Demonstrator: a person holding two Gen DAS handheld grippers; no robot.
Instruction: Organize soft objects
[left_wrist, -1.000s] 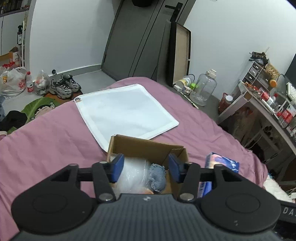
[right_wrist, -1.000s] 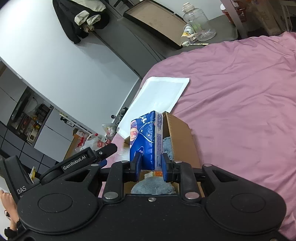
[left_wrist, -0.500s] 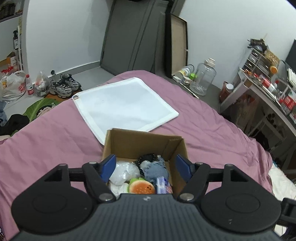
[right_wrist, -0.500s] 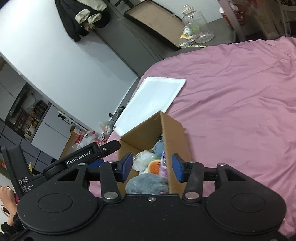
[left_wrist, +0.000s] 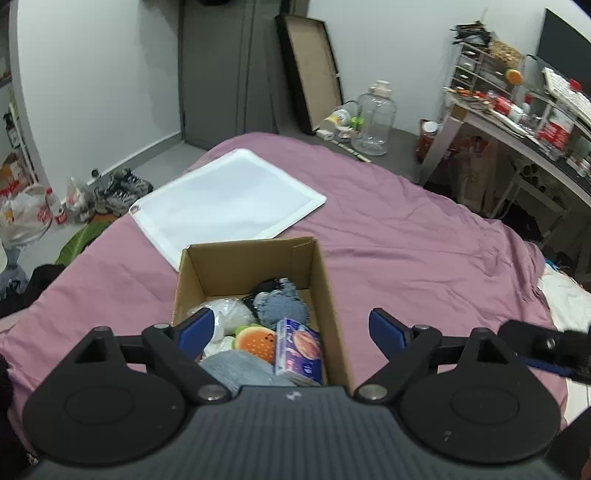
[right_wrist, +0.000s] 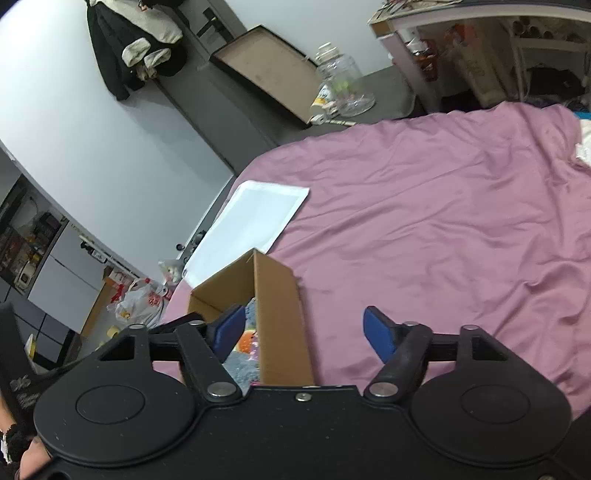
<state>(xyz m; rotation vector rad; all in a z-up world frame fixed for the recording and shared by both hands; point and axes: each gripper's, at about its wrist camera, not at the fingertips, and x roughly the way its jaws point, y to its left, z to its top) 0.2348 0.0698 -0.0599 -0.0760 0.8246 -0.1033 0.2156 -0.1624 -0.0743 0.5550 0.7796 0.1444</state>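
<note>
An open cardboard box stands on the pink bed. Inside it lie a white plush, a blue denim piece, an orange round plush, a grey fluffy item and a blue tissue pack. My left gripper hangs open above the near end of the box, holding nothing. My right gripper is open over the box's right wall, with nothing between its fingers. Only the orange plush and grey item show in the right wrist view.
A white flat pad lies on the bed beyond the box. Past the bed's far edge stand a clear jar, a leaning frame, shoes and bags. A cluttered desk is at right.
The right gripper let go of the blue tissue pack, which now lies in the box, and opened wide. The left gripper also opened wider and both pulled back from the box.
</note>
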